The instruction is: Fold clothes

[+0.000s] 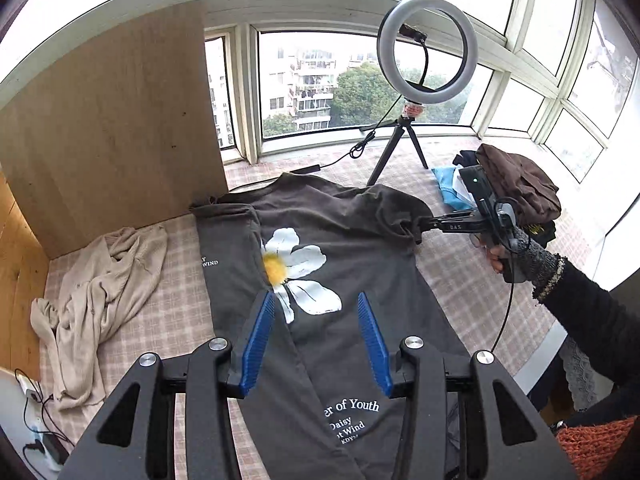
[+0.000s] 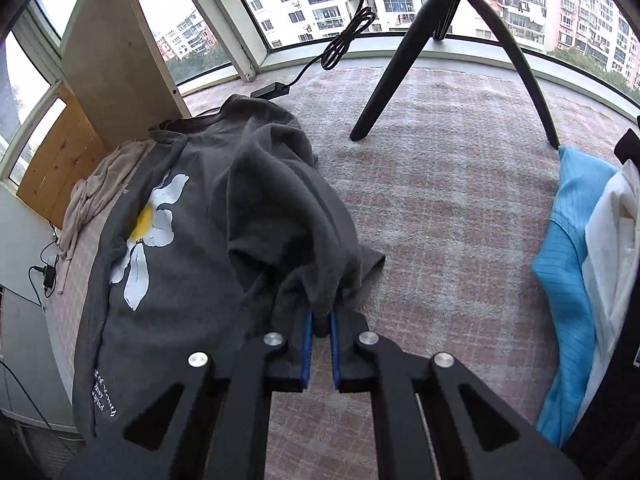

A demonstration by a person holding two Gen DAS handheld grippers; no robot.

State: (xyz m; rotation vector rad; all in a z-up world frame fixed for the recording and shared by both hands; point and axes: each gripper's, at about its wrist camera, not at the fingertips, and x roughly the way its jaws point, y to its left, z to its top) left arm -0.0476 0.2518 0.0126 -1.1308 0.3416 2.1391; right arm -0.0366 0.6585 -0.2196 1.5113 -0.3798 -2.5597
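The dark grey T-shirt lay spread on the checked pink-and-white worktop, its soft knit printed with a white-petalled, yellow-centred daisy and white lettering near the hem. Its left side was folded inward over the body in a straight diagonal edge. The left gripper hovered above the T-shirt's lower middle with its ribbed blue pads spread wide apart, gripping nothing. The right gripper had its blue pads nearly together, pinching a bunched fold of the T-shirt's right sleeve, which rose in a rumpled ridge above the worktop. Only the left wrist view showed a crumpled beige garment left of the T-shirt, a full ring light on a black tripod beyond the T-shirt, a brown garment topping a pile to the T-shirt's right, and the person's hand in a dark knit sleeve. Only the right wrist view showed the blue cloth and white cloth of that pile closely, smooth and folded.
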